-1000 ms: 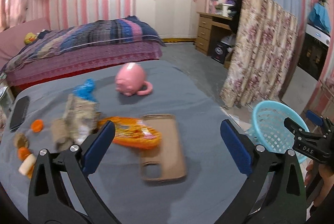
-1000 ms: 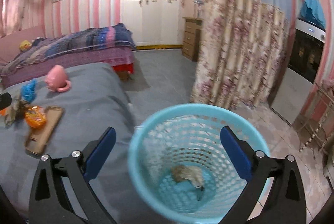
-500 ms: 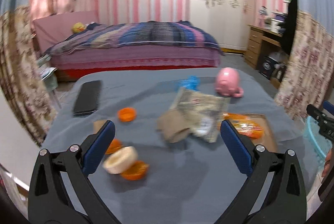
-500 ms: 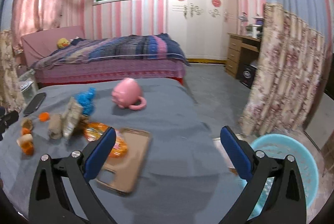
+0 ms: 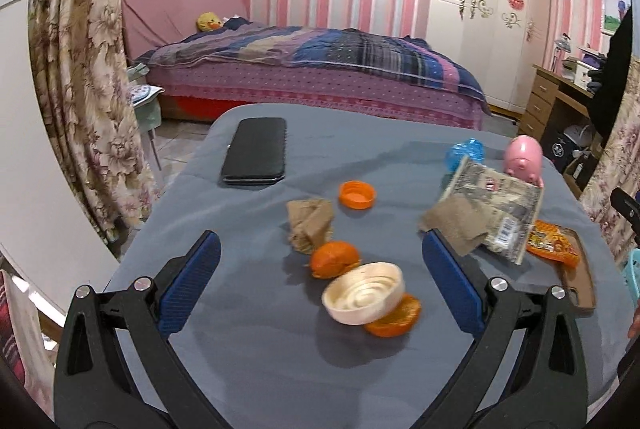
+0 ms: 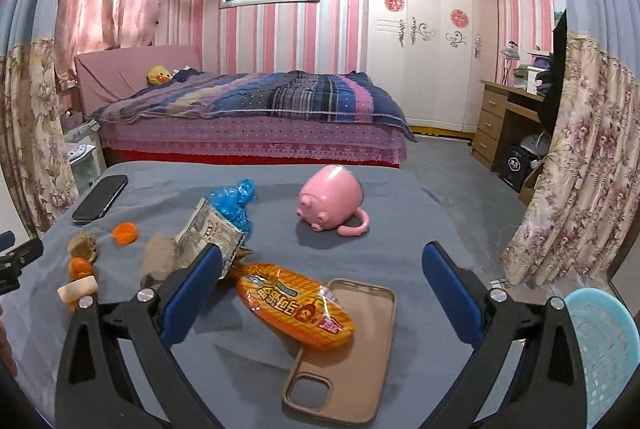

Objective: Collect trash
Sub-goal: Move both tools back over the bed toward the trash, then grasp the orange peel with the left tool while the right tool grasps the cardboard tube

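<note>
Plainly, the step in hand is the reach for the next piece of trash; nothing is gripped. The left gripper (image 5: pixel 320 279) hangs over the grey counter (image 5: pixel 256 369) with its jaws spread wide and empty, and between them lie a cream lid (image 5: pixel 363 294) resting on a slice of orange peel (image 5: pixel 394 317), with a second orange peel (image 5: pixel 334 258) touching it at 11 o'clock. Further toward 12 o'clock sit a crumpled brown paper (image 5: pixel 310 223) and an orange bottle cap (image 5: pixel 357 194).

The right gripper (image 6: pixel 322 287) is likewise wide open and holds nothing. Just ahead of it an orange snack packet (image 6: pixel 294 305) lies partly across a brown phone case (image 6: pixel 352 349). At 10 o'clock a grey wrapper (image 6: pixel 208 233) stands tilted against a blue plastic wad (image 6: pixel 236 203). The pale blue basket (image 6: pixel 600 345), where the trash belongs, sits off the counter's edge at 4 o'clock from this gripper.

A black phone (image 5: pixel 256 157) and a pink pig mug (image 6: pixel 330 203) look like keepers, as does the case.

Judging by the framing, the next move calls for the left gripper to drop onto the lid or a peel and close. The lid is shallow and stacked, so the jaws would need to go low and straddle its rim; it may slide off the peel. The right gripper could take the packet without dragging the case.
</note>
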Tool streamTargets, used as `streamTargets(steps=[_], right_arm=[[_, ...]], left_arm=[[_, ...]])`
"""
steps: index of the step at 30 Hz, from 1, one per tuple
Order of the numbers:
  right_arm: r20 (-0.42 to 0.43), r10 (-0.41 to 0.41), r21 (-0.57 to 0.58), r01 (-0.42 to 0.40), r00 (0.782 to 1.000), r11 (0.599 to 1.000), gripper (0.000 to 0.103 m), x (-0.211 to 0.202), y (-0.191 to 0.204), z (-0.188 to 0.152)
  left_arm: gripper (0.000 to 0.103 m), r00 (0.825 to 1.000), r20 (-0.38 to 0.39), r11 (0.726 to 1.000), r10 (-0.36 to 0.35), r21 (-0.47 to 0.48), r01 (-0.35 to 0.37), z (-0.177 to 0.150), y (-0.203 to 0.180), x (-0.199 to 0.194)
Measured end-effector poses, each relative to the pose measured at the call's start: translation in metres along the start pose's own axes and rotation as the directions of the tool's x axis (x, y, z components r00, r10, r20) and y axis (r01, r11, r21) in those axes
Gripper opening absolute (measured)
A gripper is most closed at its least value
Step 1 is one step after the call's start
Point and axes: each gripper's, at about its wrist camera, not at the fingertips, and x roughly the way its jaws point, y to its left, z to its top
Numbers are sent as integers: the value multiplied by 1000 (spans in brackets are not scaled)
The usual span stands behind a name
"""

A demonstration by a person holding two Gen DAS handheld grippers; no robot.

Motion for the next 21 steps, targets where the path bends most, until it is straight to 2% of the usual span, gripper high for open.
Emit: streamTargets(steps=[6, 13, 17, 20, 21], right_arm=[[-30, -16, 19, 16, 999, 1000, 98, 21, -12, -9], [-56, -86, 2, 87, 995, 996, 99, 32, -29, -24], [-50, -83, 19, 84, 995, 996, 99, 34, -34, -27], [-71, -77, 34, 80, 994, 996, 99, 41, -34, -28], [-89, -73, 40, 77, 993, 996, 99, 45, -33, -29]], left_arm=[[98, 999, -40, 1000, 0, -28, -1, -5, 10, 13], [97, 993, -115, 1000, 8, 23, -6, -14, -6, 39], [97, 989, -148, 1000, -1, 14, 3, -13, -6, 56], [90, 985, -173, 1000, -8, 6, 9, -11, -4, 66], [83, 982, -188, 1000, -15, 0, 16, -12, -3, 69]])
